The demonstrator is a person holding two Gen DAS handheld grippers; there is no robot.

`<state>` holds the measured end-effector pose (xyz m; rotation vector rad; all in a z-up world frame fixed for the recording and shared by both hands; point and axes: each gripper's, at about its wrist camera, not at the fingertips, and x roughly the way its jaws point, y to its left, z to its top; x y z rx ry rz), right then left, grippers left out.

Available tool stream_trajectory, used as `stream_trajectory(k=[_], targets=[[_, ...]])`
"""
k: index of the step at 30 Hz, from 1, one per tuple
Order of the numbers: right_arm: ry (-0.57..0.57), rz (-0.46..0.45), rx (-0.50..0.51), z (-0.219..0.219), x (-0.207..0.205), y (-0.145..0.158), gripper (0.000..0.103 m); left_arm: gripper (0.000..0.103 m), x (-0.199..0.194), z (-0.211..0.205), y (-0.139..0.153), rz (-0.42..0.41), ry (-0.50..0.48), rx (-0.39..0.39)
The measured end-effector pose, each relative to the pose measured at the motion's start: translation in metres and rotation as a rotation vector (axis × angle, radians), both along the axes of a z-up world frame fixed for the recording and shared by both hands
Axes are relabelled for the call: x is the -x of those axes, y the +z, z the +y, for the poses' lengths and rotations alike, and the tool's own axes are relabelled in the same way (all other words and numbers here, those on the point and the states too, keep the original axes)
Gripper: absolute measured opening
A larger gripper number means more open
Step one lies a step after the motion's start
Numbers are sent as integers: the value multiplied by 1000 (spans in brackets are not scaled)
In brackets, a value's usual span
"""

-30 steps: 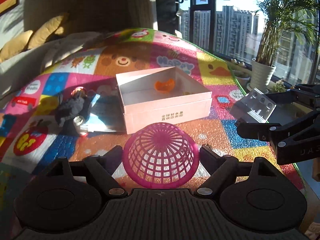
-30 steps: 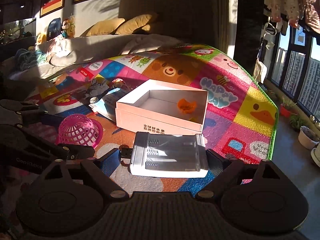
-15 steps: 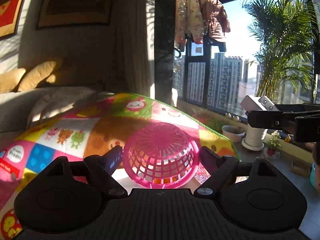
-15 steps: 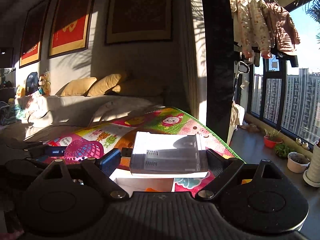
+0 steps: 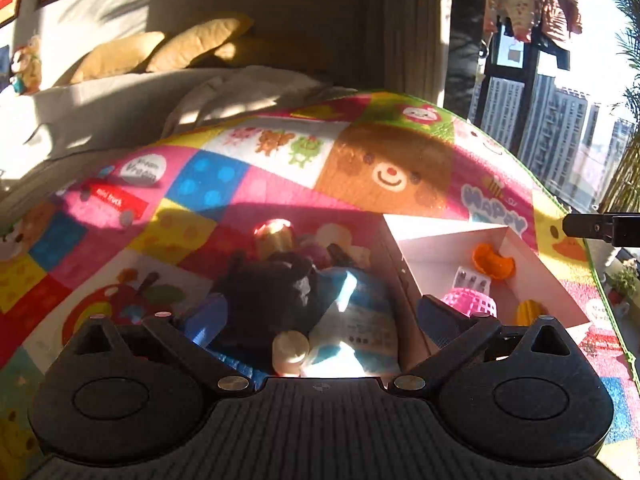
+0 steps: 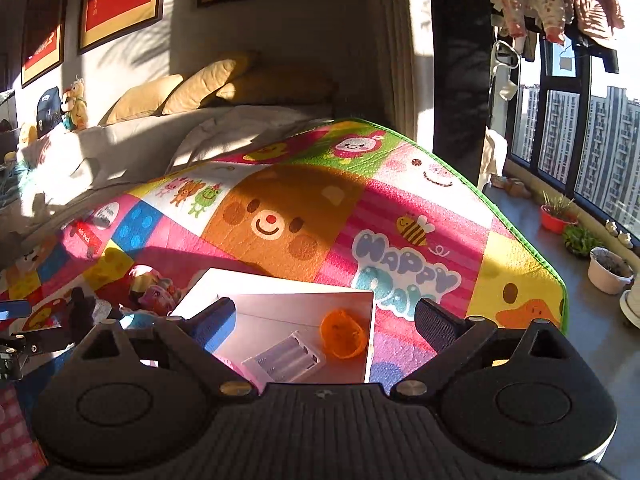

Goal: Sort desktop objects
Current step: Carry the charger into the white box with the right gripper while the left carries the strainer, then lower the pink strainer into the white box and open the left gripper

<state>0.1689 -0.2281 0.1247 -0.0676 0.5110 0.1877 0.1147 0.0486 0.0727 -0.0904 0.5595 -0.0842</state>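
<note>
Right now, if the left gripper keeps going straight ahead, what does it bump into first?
Probably the dark plush toy lying on the blue packet, right between the open fingers of the left gripper. Depth is hard to judge, so that is a best guess.

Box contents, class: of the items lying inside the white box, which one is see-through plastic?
The clear battery case, ribbed and colourless; the basket beside it is pink and the small bowl-shaped piece orange.

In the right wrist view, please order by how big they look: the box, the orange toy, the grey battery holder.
1. box
2. battery holder, only slightly ahead
3. orange toy, nearly alike; ranking unsure.
</note>
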Motion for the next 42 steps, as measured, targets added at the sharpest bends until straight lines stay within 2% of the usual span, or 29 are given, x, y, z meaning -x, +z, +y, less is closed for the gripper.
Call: stream_trajectory(k=[2, 5, 8, 11, 13, 14, 15, 18, 20, 22, 23, 24, 25, 28, 30, 34, 36, 37, 39, 42], targets=[[52, 56, 12, 14, 3, -12, 93, 103, 13, 0, -16, 37, -25, 0], [111, 200, -65, 30, -14, -19, 90, 103, 39, -8, -35, 77, -98, 7], [100, 293, -105, 44, -35, -30, 90, 103, 59, -21, -42, 91, -165, 0], [84, 351, -101, 54, -50, -45, 90, 103, 71, -32, -44, 94, -216, -26], [87, 412, -114, 59, -58, -54, 73, 103, 74, -34, -44, 94, -231, -38], [106, 446, -130, 60, -61, -57, 53, 103, 74, -33, -45, 94, -231, -37], [104, 455, -136, 60, -60, -56, 53, 103, 73, -31, -45, 94, -227, -33], [98, 401, -112, 61, -52, -43, 49, 103, 69, -24, -45, 96, -194, -16], [69, 330, -94, 59, -48, -30, 49, 103, 67, -20, -46, 100, -177, -3], [17, 222, -64, 57, -48, -15, 49, 103, 65, -19, -46, 105, -168, 1], [-6, 172, -47, 57, -49, -10, 53, 103, 65, -20, -46, 103, -168, -1], [-19, 145, -33, 58, -50, -8, 69, 103, 64, -20, -45, 99, -168, -7], [-33, 126, -18, 57, -53, -6, 75, 103, 64, -20, -45, 92, -167, -14], [-24, 142, -62, 48, -47, -4, 77, 103, 59, -17, -45, 69, -127, -46], [-5, 129, -99, 39, -28, -3, 77, 103, 51, -11, -44, 64, -94, -46], [64, 108, -111, 25, 26, -14, 80, 102, 26, 2, -43, 65, -68, -12], [94, 130, -93, 23, 51, -27, 81, 90, 13, 5, -43, 64, -59, -12], [111, 139, -67, 23, 67, -36, 81, 78, 5, 5, -44, 73, -51, -12], [130, 137, -8, 26, 89, -48, 81, 80, -8, 6, -45, 78, -40, 7], [162, 132, 35, 26, 114, -57, 81, 93, -23, 6, -46, 72, -40, 39]])
